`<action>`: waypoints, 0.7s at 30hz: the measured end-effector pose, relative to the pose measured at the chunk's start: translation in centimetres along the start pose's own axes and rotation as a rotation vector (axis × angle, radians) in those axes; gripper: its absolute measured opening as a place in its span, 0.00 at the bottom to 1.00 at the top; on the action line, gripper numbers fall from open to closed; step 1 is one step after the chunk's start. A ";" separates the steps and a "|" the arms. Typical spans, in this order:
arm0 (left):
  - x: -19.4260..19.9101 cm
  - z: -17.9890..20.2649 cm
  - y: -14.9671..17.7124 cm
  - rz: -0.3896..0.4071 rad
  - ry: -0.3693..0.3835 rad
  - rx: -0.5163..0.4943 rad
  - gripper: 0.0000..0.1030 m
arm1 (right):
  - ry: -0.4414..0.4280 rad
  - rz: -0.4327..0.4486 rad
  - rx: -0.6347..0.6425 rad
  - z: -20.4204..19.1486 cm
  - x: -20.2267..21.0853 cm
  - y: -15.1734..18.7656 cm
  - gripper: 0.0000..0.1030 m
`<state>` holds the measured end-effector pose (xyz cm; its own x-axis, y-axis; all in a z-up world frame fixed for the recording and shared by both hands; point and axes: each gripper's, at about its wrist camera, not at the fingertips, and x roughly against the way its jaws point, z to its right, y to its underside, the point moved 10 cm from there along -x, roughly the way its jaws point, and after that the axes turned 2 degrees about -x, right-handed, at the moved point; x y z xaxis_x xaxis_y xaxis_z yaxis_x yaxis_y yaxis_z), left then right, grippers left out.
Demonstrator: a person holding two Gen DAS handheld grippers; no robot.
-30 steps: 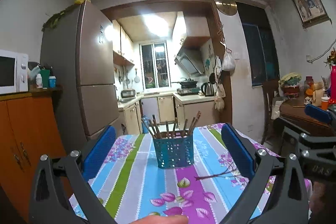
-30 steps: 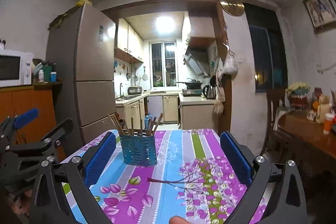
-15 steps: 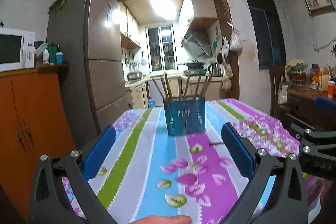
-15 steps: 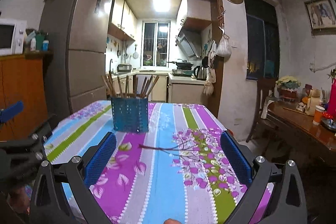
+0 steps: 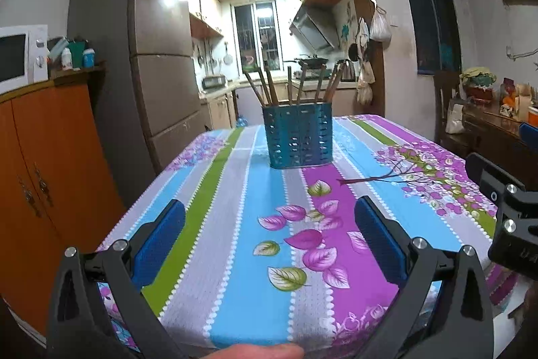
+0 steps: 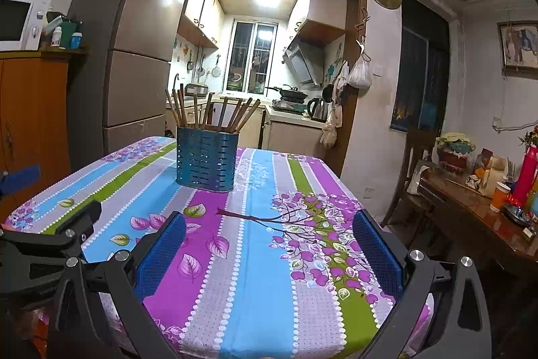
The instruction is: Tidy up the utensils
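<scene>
Both tongs, left (image 5: 269, 236) and right (image 6: 269, 239), wide open and empty above the striped surface (image 5: 235, 258), chopstick holder (image 5: 297, 135) well ahead.

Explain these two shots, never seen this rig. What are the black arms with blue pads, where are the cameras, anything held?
No robot here: a person holds a two-finger gripper in each hand, and a fisheye camera on each looks forward along its fingers. One picture is from the left gripper, the other from the right gripper. The blue pads line the fingers. Both grippers are open and hold nothing. They hover at the near edge of a table with a striped floral tablecloth. On it stands a blue perforated holder with wooden chopsticks upright in it. Each view catches part of the other gripper at its edge.
</scene>
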<state>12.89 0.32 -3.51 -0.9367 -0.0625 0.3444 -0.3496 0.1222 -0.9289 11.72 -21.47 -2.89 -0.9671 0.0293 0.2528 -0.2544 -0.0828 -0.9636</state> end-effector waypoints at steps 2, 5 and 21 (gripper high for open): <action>0.0 -0.1 0.0 -0.009 0.014 0.013 0.94 | 0.007 0.006 -0.006 0.3 0.2 -0.3 0.96; 0.2 -0.4 -0.3 -0.005 0.015 0.026 0.94 | 0.013 0.020 -0.015 1.0 0.6 -0.8 0.96; 2.7 -0.2 -2.9 0.220 0.041 0.077 0.94 | 0.033 0.084 -0.042 1.8 1.8 -0.9 0.96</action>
<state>11.39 -0.04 0.19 -0.9907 -0.0019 0.1361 -0.1360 0.0526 -0.9893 10.16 -23.17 -1.35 -0.9840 0.0571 0.1686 -0.1712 -0.0442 -0.9842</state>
